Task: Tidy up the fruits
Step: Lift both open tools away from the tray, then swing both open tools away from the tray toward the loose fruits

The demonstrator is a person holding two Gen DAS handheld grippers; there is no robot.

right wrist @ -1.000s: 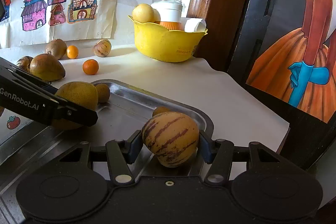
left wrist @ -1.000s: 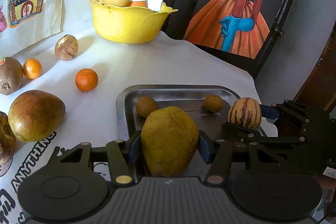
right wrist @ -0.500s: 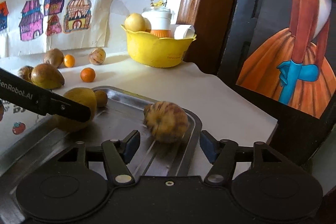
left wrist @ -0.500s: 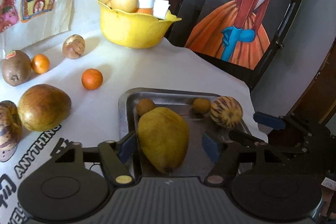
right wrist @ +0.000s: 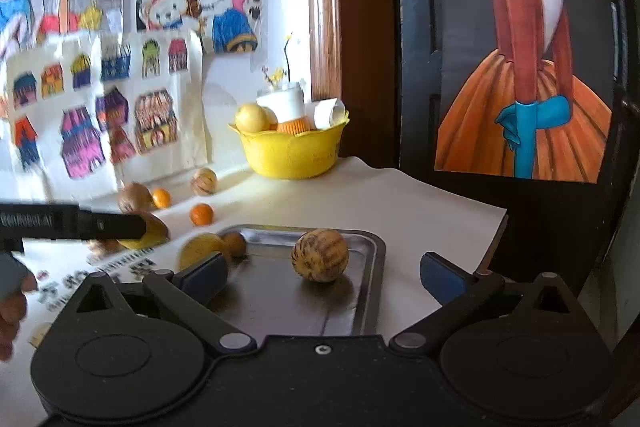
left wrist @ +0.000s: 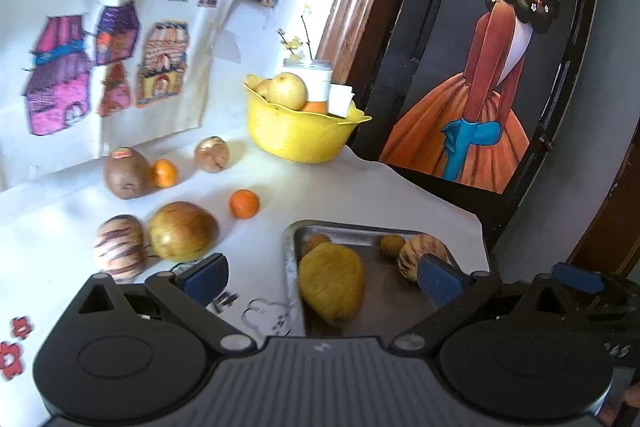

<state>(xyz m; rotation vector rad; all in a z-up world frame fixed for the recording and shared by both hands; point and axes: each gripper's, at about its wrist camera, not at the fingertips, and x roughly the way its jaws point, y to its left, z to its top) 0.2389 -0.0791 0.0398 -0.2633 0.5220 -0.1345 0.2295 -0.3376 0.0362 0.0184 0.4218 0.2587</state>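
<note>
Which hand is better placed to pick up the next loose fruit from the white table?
Left, probably. The left tongs, open and empty, sit beside the loose striped melon and brown-green pear. The right tongs, also open, face the metal tray.

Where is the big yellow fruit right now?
In the left wrist view, the big yellow fruit lies at the left end of the metal tray, beside a small brown fruit.

Both grippers' jaws have just been opening — the large yellow mango point(left wrist: 331, 286) and striped round melon point(right wrist: 319, 255) now lie free on the metal tray point(right wrist: 366, 291), lower in frame.
</note>
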